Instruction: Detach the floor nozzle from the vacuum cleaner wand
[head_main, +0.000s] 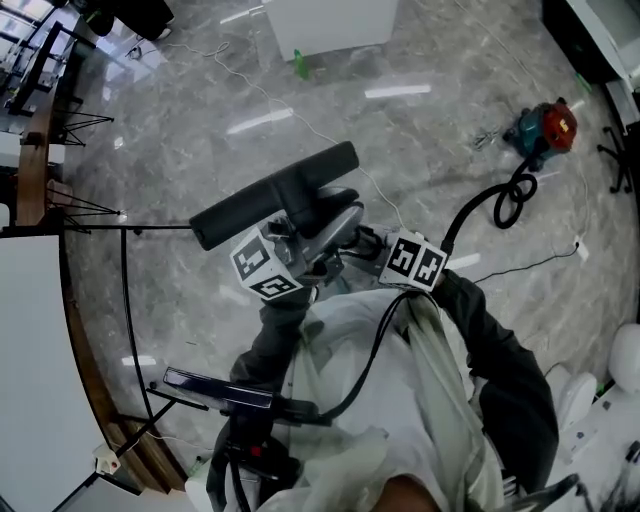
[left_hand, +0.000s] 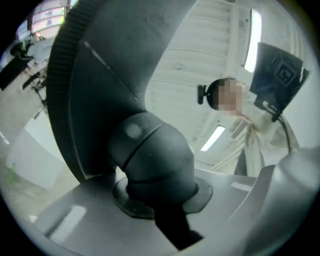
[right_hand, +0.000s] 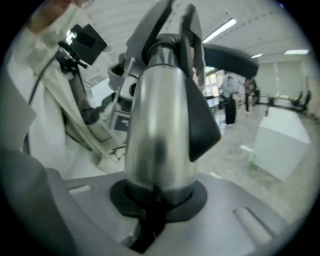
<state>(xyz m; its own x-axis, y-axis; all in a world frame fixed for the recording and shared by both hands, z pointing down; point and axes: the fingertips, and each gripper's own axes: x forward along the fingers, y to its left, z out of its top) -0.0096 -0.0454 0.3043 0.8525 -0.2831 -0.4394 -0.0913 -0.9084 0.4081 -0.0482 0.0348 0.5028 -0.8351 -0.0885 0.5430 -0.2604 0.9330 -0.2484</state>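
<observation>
The black floor nozzle (head_main: 275, 195) is lifted off the floor in front of the person, its long head tilted. My left gripper (head_main: 312, 228) is shut on the nozzle's dark grey elbow neck (left_hand: 152, 157), which fills the space between its jaws (left_hand: 160, 200); the ribbed nozzle head (left_hand: 105, 75) looms above. My right gripper (head_main: 365, 242) is shut on the silver wand tube (right_hand: 160, 135) just below a black latch piece (right_hand: 202, 120). The two grippers sit close together, marker cubes side by side. Whether wand and neck are still joined is hidden.
A red and teal vacuum canister (head_main: 545, 128) with its looped black hose (head_main: 508, 200) lies on the marble floor at the upper right. A white box (head_main: 330, 25) stands at the back and black tripod stands (head_main: 128, 300) at the left. People (right_hand: 230, 97) stand far off.
</observation>
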